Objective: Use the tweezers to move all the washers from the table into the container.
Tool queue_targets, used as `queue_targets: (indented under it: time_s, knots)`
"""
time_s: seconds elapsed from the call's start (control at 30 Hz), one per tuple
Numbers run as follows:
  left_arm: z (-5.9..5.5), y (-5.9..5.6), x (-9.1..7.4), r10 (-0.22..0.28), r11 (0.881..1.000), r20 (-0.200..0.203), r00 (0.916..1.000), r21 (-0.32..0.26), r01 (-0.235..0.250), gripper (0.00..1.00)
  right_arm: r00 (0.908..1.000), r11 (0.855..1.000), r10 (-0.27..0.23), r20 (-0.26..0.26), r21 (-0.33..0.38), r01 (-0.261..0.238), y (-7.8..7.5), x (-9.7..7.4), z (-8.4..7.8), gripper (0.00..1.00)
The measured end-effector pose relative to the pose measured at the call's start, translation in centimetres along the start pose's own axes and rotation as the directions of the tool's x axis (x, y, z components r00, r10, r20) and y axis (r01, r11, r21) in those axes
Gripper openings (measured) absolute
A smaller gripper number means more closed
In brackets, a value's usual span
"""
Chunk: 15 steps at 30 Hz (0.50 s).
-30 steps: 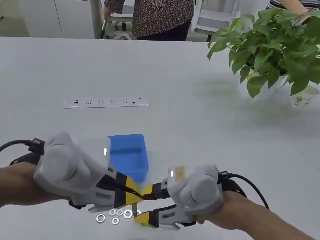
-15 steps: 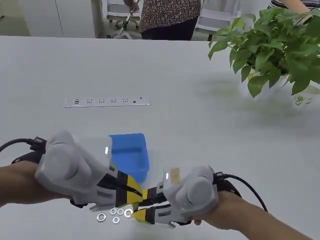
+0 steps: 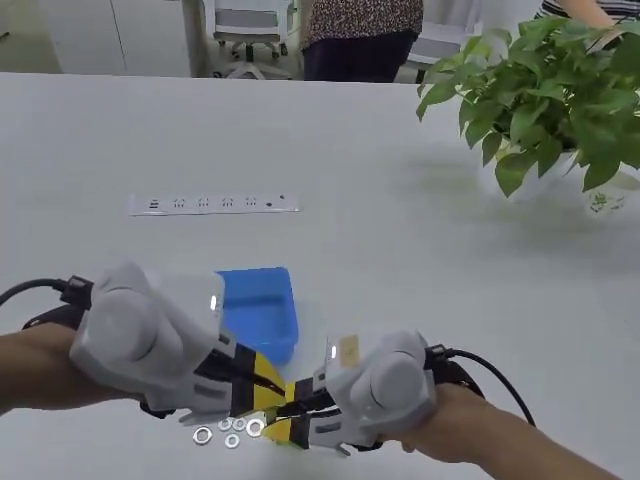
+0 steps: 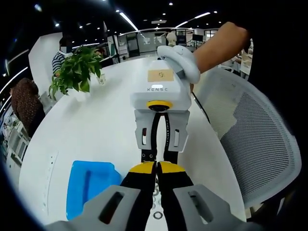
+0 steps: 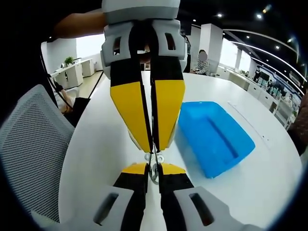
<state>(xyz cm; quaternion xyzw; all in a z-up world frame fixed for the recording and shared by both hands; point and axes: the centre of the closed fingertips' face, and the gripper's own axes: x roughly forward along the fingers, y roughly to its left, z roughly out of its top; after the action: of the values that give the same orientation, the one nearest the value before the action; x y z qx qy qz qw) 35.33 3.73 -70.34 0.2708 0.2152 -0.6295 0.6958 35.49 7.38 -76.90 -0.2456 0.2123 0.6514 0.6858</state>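
Note:
Several steel washers lie on the white table just below the meeting jaw tips. My left gripper points right with its yellow jaws pressed together. Facing it, my right gripper points left, tip to tip with it. In the right gripper view, the right gripper holds a thin metal piece, apparently the tweezers, while the left gripper hangs shut above washers. The blue container stands just behind the left gripper's jaws, and nothing shows inside it.
A white power strip lies further back on the table. A potted plant stands at the far right. A person stands beyond the far edge. A mesh chair sits close beside the table.
My right gripper has slid left, bringing its jaws up against the left gripper's jaw tips above the washers. The person at the back has walked to the right.

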Motion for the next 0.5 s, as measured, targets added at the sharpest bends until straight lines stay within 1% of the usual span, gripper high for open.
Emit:
queue_targets:
  time_s: [0.17,0.33,0.43,0.5]
  knots:
    - [-0.02,-0.04,-0.05,0.001,1.0,-0.002,1.0,0.001,-0.001,0.06,1.0,1.0,0.001,-0.001,0.008,-0.001,0.05,-0.01,0.08,0.09]
    - [0.0,-0.02,-0.14,0.004,1.0,-0.004,1.0,0.014,-0.004,0.06,1.0,1.0,0.0,-0.002,0.014,0.0,0.11,-0.04,0.16,0.09]
    - [0.18,0.09,-0.31,0.01,1.0,0.003,0.9999,0.011,-0.01,0.07,1.0,1.0,-0.001,0.003,0.022,0.001,0.07,-0.14,0.31,0.09]
    - [0.45,0.15,-0.56,0.013,1.0,0.016,0.9998,-0.002,-0.013,0.07,1.0,1.0,-0.003,0.004,0.025,0.003,0.02,-0.23,0.4,0.09]
